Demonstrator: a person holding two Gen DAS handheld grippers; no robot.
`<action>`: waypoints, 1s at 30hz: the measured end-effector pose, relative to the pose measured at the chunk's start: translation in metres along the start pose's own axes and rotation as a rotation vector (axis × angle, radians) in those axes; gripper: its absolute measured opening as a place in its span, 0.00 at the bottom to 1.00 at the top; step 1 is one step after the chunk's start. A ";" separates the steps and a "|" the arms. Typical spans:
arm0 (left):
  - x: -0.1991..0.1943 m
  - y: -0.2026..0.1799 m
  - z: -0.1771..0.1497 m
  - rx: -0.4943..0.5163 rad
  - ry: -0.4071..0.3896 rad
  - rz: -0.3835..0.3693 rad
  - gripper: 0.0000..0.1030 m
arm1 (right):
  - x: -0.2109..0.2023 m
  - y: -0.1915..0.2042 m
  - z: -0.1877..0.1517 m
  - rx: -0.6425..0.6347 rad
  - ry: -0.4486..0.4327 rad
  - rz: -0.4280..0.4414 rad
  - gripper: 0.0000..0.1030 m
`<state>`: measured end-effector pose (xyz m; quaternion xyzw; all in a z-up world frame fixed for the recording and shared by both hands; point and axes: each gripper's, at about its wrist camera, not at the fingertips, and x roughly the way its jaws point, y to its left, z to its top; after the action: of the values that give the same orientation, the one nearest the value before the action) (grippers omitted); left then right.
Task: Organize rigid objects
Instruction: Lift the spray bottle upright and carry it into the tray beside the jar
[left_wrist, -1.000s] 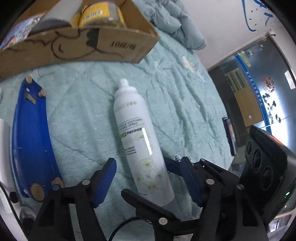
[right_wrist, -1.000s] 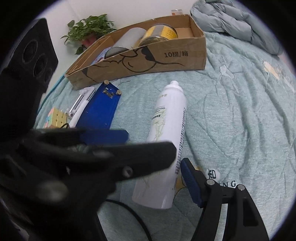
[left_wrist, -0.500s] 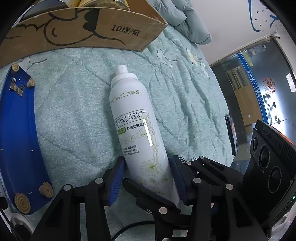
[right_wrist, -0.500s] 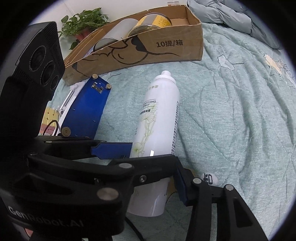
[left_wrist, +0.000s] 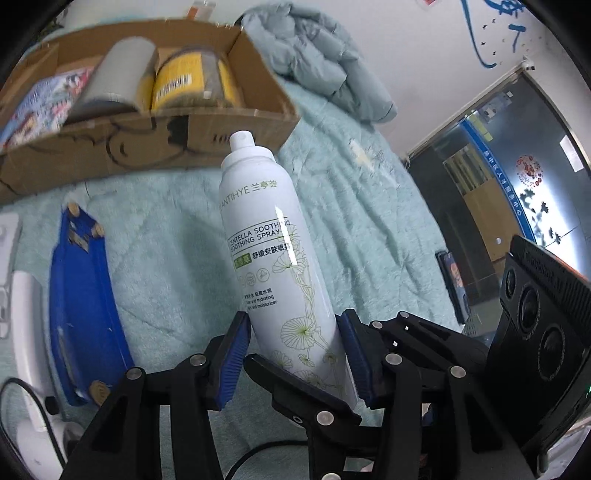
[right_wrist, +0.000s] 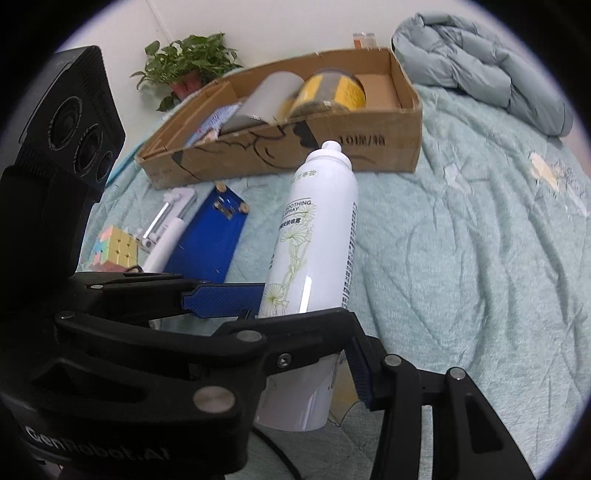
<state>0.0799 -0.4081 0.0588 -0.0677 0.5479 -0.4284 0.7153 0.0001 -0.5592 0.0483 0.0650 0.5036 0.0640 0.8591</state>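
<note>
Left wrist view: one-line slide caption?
Left gripper shut on white spray can, cardboard box beyond.

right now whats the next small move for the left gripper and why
Probably carry the spray can forward toward the box. The left gripper has its blue pads on both sides of the can's lower body, and the can looks tilted up off the blanket. The box already holds a yellow tin and a grey roll, with bare floor at its right end.
</note>
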 end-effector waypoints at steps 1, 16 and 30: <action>-0.007 -0.002 0.003 0.010 -0.019 0.003 0.47 | -0.006 0.004 0.003 -0.013 -0.033 -0.012 0.45; -0.104 -0.035 0.076 0.155 -0.266 0.041 0.46 | -0.064 0.038 0.076 -0.191 -0.328 -0.076 0.45; -0.127 -0.049 0.205 0.212 -0.309 0.112 0.41 | -0.075 0.023 0.188 -0.212 -0.348 -0.064 0.42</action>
<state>0.2221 -0.4277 0.2583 -0.0263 0.3865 -0.4277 0.8167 0.1274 -0.5591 0.2077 -0.0318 0.3401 0.0772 0.9367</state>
